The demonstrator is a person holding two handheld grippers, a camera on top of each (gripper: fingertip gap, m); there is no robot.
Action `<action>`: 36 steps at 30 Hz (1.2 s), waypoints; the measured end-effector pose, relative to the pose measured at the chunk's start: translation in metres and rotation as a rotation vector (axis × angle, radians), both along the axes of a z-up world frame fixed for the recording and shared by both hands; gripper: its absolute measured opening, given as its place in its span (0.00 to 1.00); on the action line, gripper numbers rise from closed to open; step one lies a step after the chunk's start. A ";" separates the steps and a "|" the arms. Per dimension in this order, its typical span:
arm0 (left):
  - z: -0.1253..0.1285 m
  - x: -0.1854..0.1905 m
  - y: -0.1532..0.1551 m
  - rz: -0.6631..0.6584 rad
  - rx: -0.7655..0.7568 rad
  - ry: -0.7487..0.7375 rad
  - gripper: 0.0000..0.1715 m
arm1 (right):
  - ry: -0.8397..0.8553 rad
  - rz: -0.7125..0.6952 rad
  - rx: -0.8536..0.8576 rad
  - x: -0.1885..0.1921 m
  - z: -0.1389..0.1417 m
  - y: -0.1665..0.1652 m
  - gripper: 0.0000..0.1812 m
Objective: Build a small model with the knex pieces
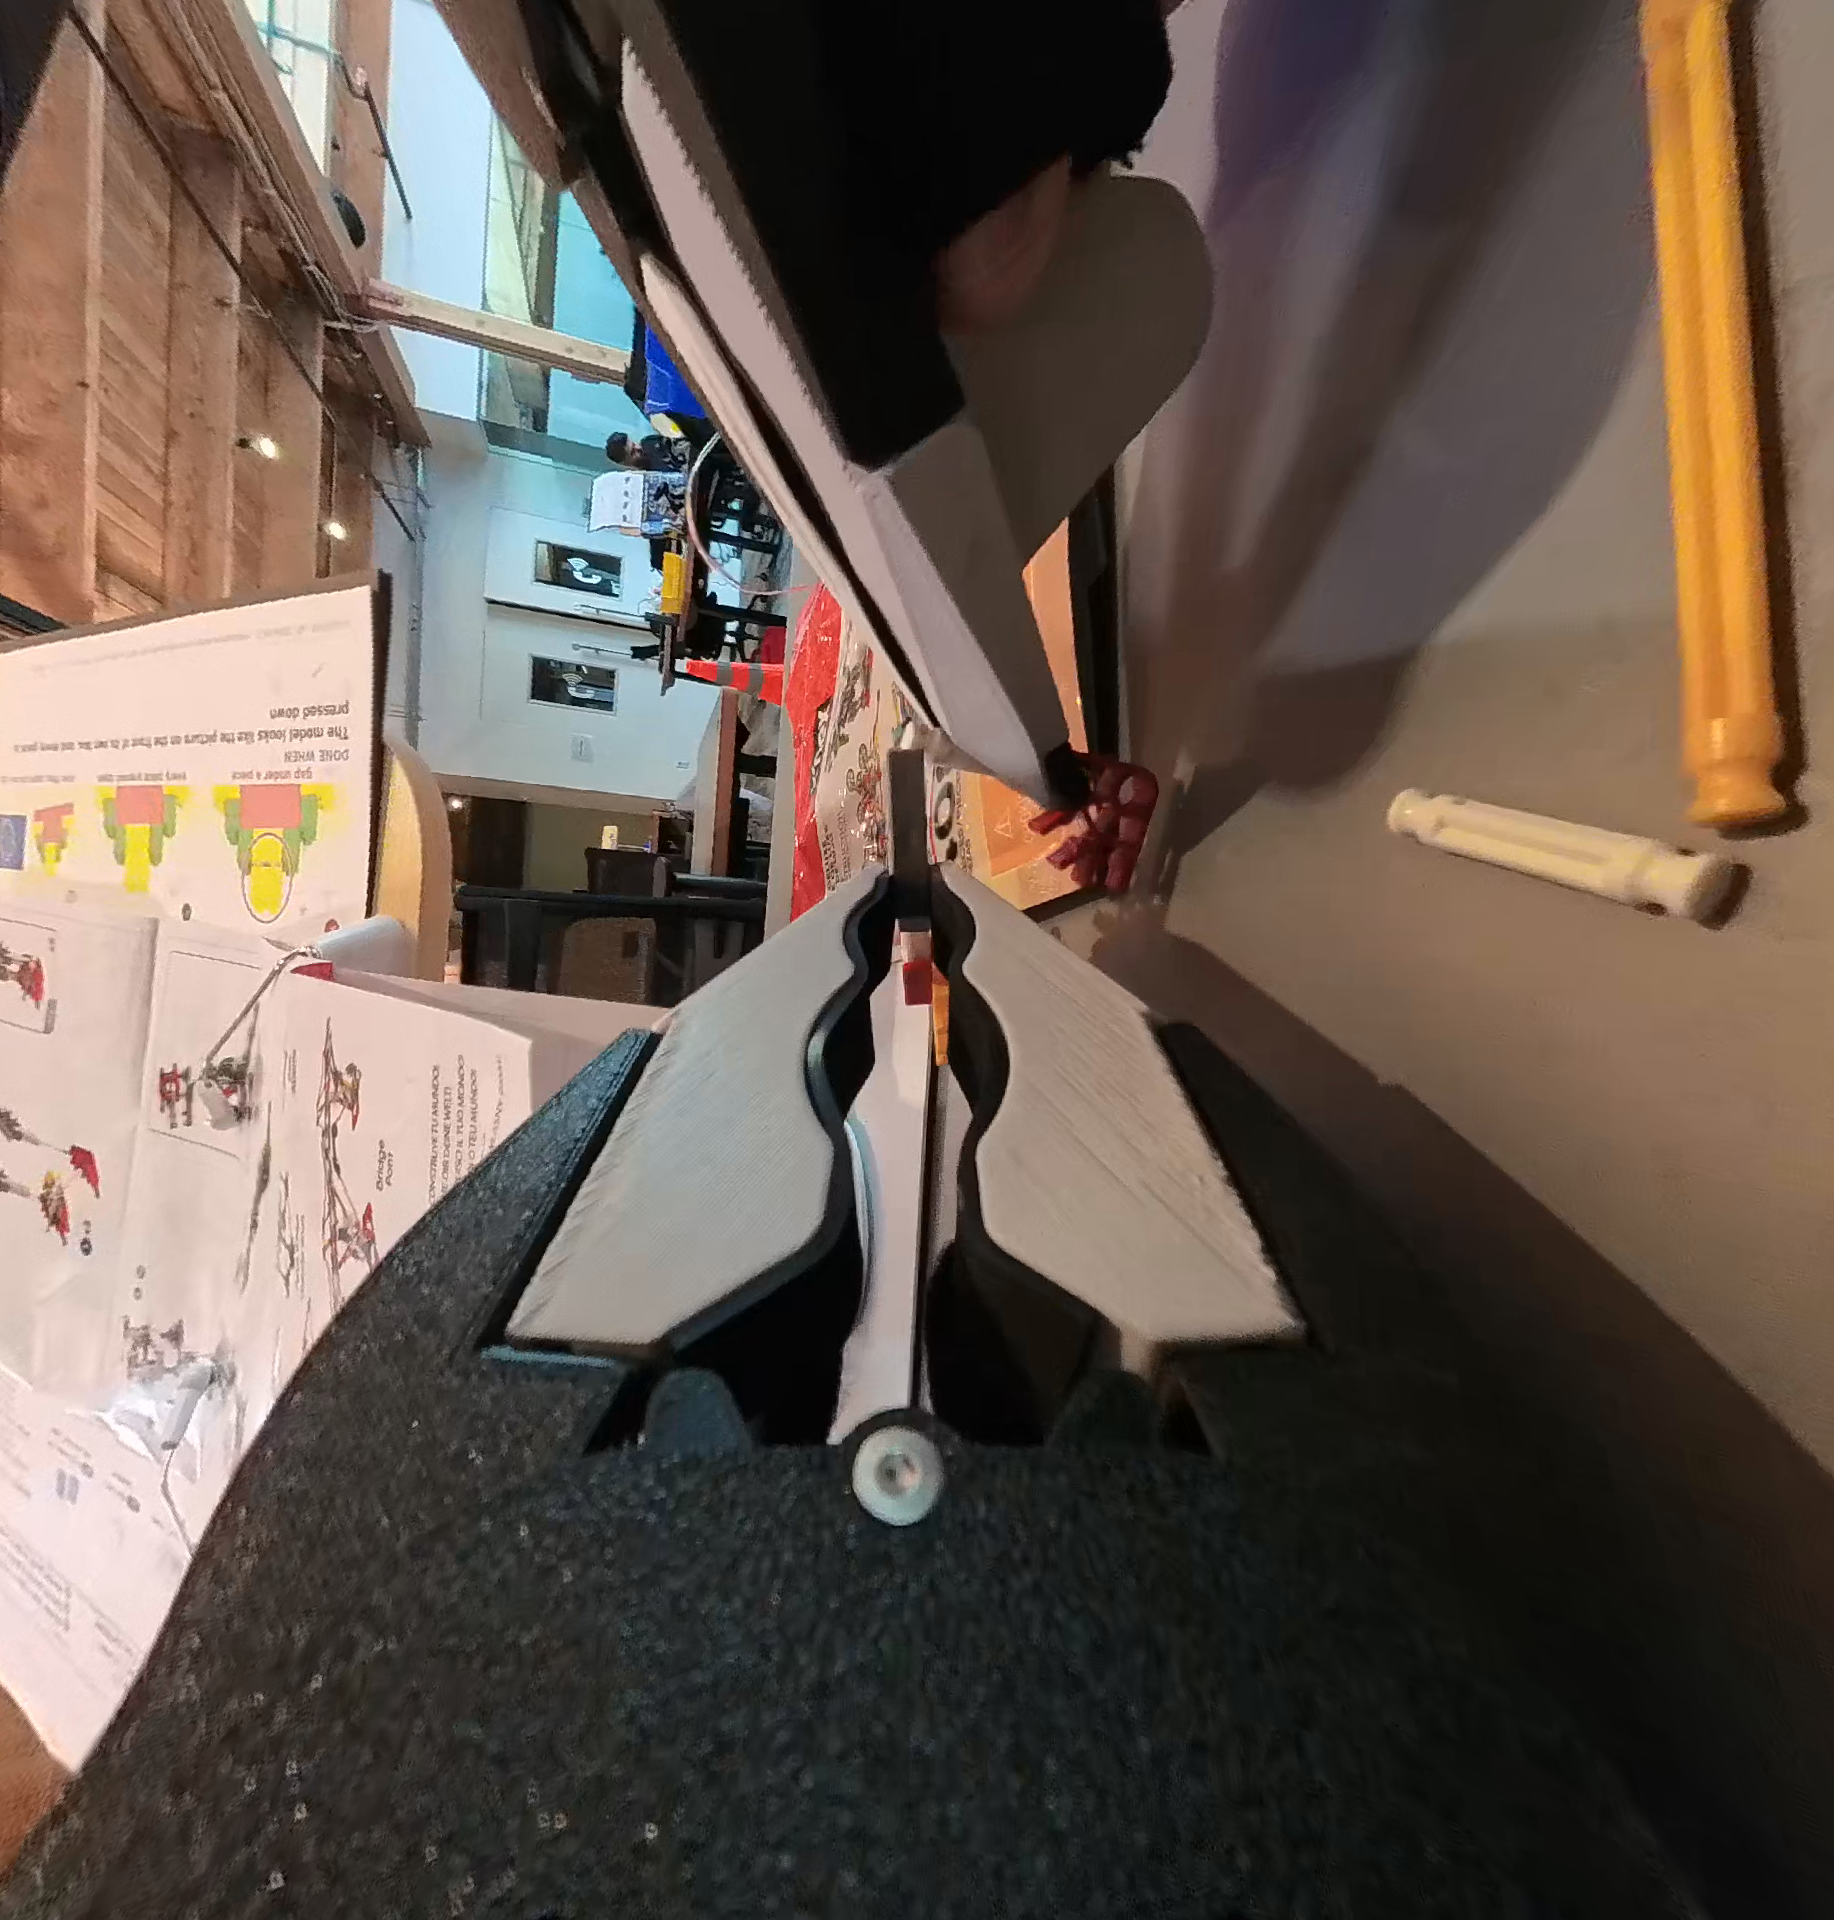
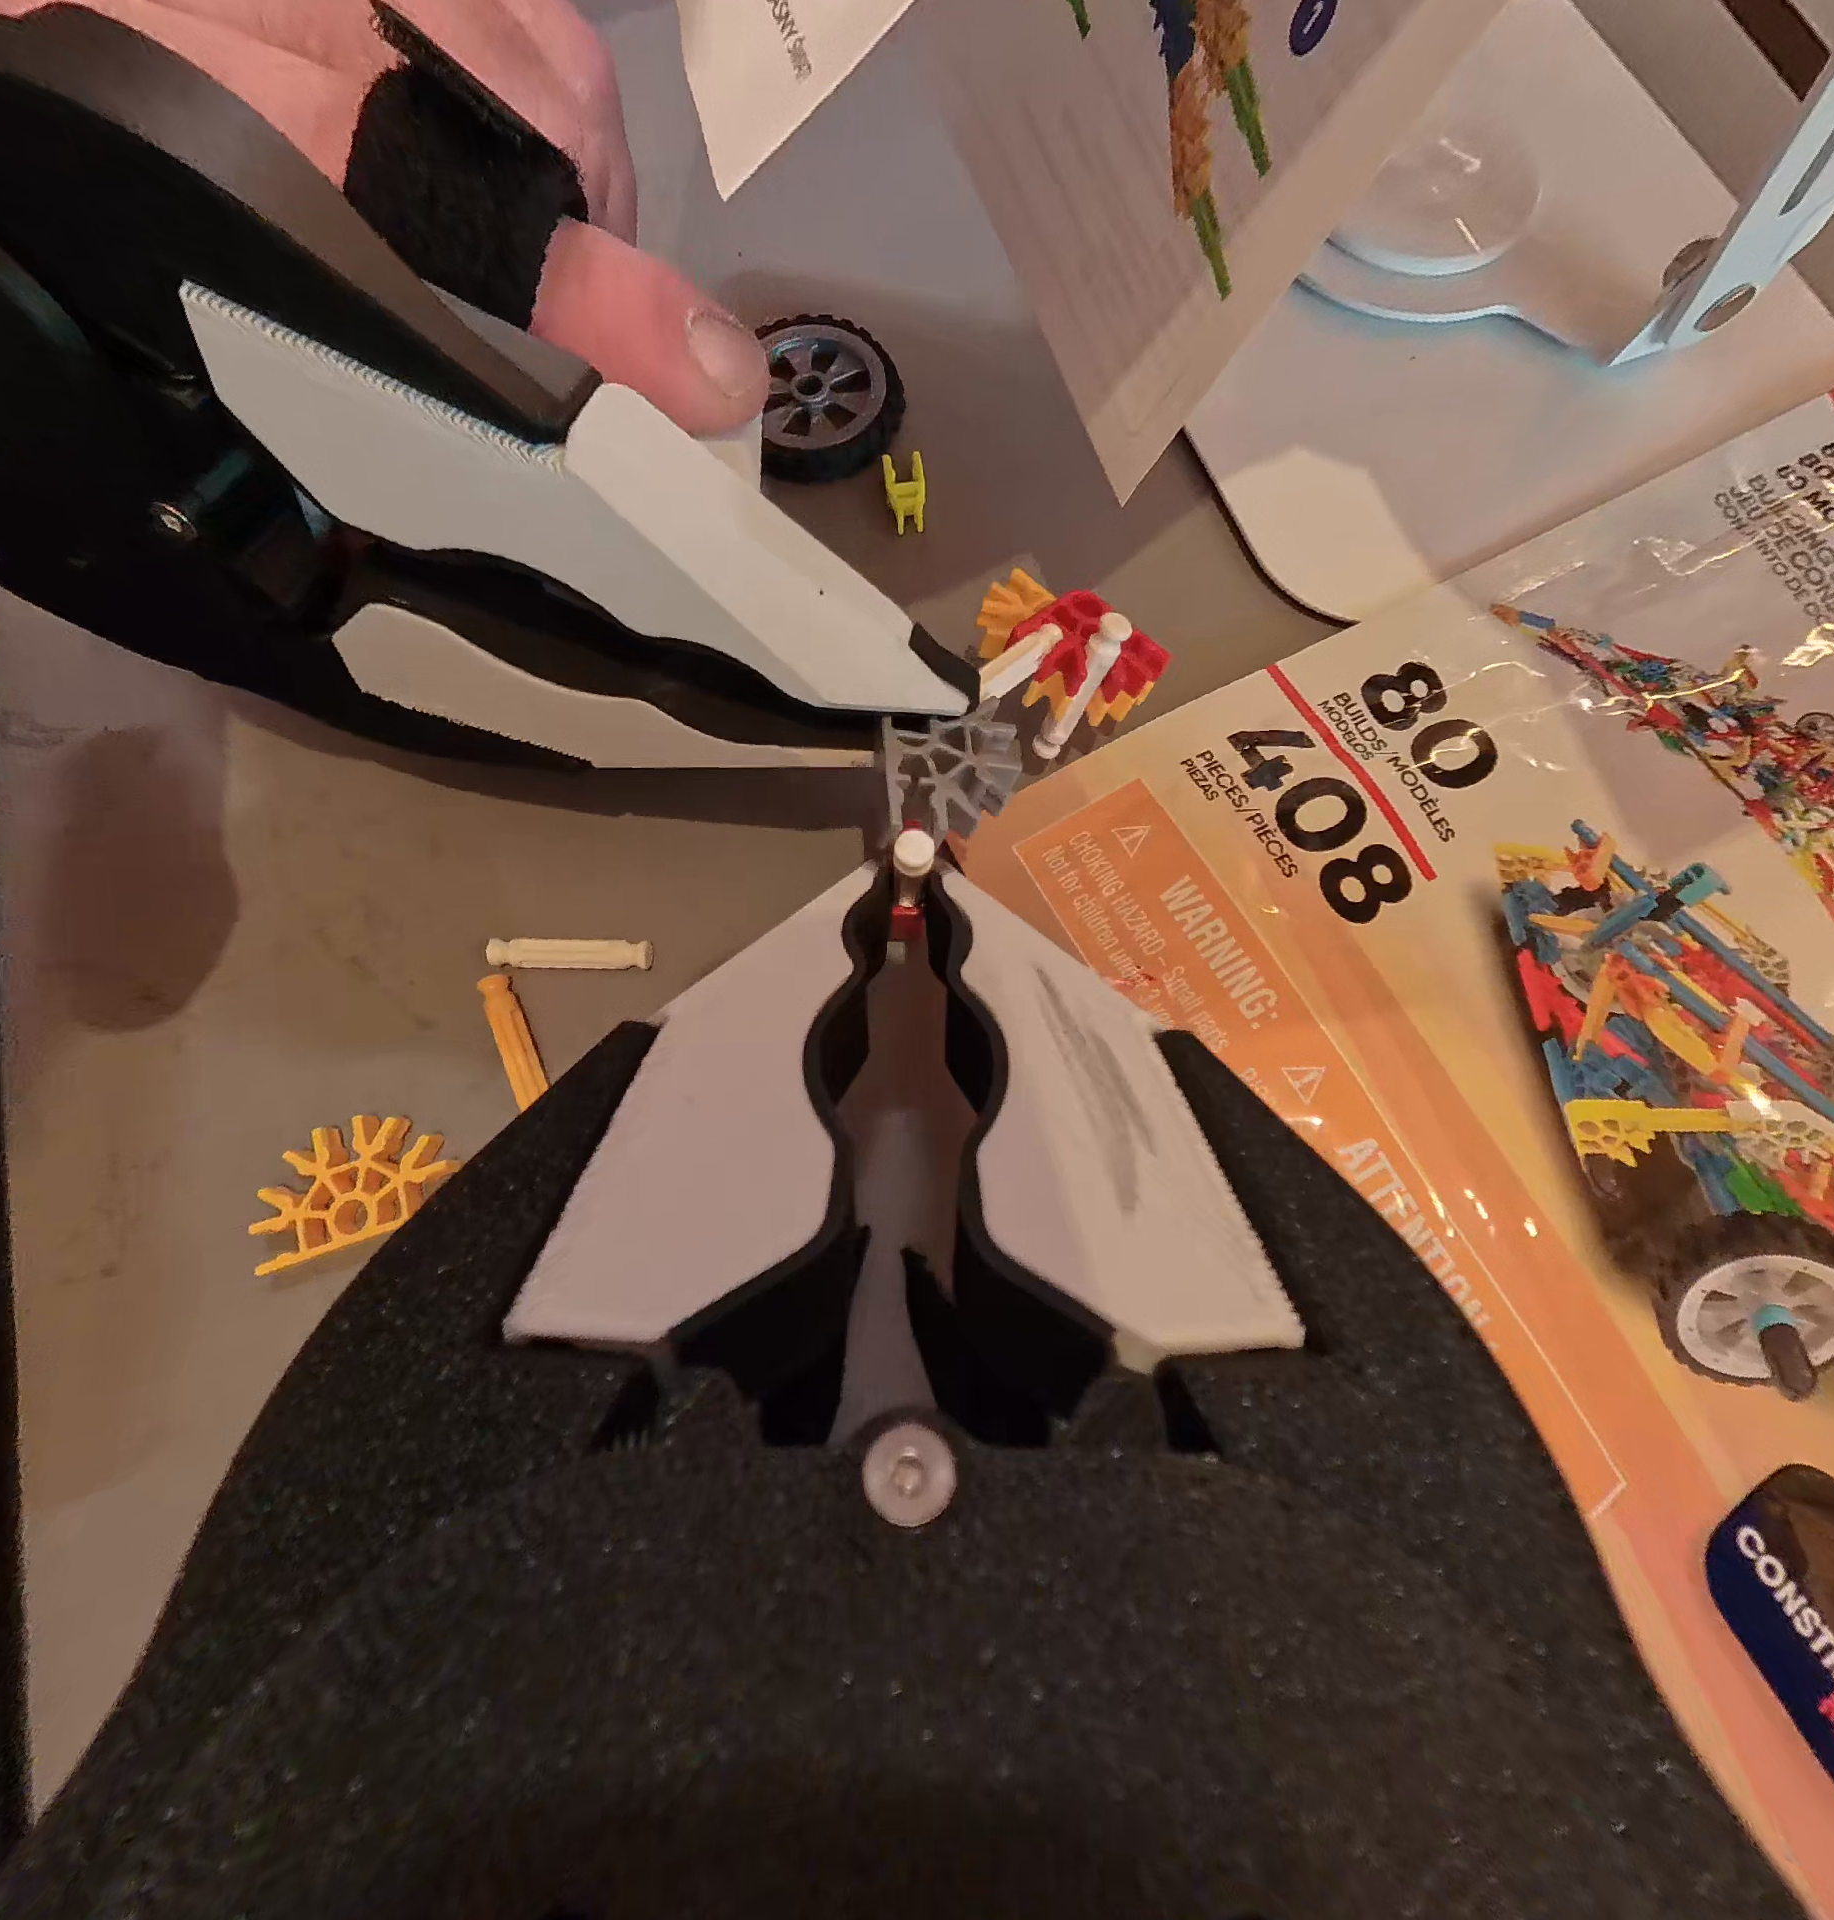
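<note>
Jaws of right gripper point(image 2: 909, 891) around white rod point(image 2: 910, 858)

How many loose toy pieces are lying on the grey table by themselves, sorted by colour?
Yellow-orange: 2, connector and rod
White: 1, rod
Lime: 1, clip
Black: 1, wheel
Total: 5

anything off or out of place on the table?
Nothing damaged or spilled. Loose parts lie scattered on the grey table: black toy wheel, yellow fan-shaped connector, cream rod, orange rod.
</note>
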State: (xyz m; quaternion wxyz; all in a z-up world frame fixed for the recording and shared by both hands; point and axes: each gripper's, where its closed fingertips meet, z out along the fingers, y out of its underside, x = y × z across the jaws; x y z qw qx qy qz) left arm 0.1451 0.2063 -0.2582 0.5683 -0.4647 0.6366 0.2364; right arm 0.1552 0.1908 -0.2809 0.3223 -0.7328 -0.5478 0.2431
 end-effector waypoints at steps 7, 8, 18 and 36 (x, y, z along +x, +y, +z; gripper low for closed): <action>-0.003 0.000 0.000 -0.005 0.000 0.014 0.03 | 0.002 -0.010 -0.008 -0.001 0.000 0.000 0.11; -0.004 0.000 0.000 -0.008 0.001 0.019 0.03 | 0.000 -0.012 -0.011 -0.001 -0.001 0.000 0.11; -0.007 0.000 -0.002 -0.023 -0.012 0.031 0.03 | 0.010 0.001 0.001 0.003 0.006 -0.001 0.03; -0.008 0.001 -0.004 -0.035 -0.010 0.039 0.03 | 0.005 0.024 -0.015 0.007 0.009 -0.007 0.03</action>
